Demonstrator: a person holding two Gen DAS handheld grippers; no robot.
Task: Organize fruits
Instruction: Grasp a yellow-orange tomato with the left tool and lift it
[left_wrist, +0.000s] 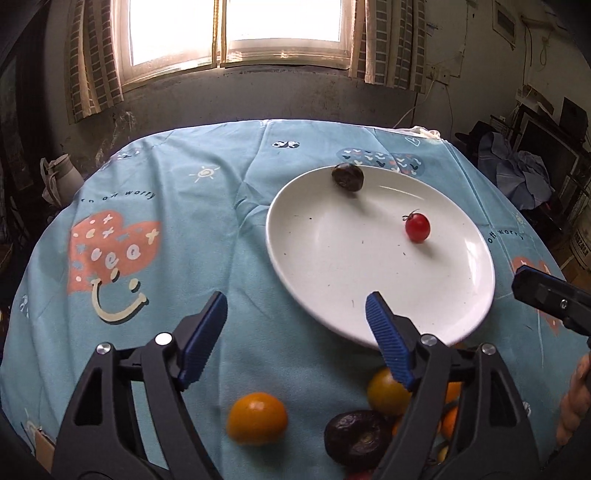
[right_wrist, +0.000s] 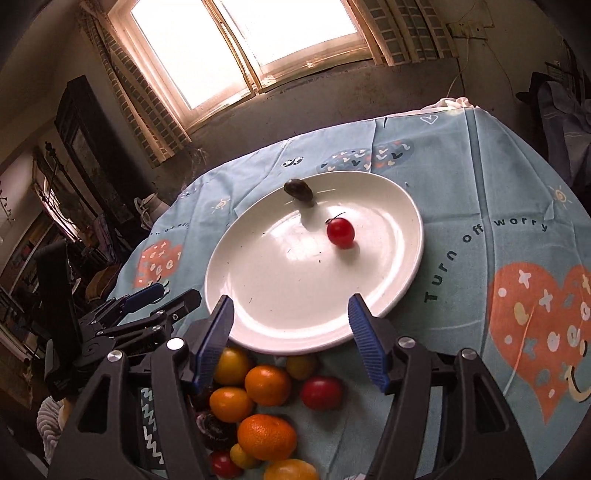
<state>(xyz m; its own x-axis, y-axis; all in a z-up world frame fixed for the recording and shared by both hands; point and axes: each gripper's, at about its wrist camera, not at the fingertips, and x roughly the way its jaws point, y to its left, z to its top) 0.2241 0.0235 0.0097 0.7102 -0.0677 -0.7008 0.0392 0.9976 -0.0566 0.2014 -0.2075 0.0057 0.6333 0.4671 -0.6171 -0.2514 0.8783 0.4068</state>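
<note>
With your right hand-held gripper (right_wrist: 291, 325) spread wide and empty, lower at 6 o'clock over the orange tangerine (right_wrist: 267, 384), then lift it to the plate (right_wrist: 406, 288).

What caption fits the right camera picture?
Open right gripper above loose fruits; white plate holds a red tomato.
</note>
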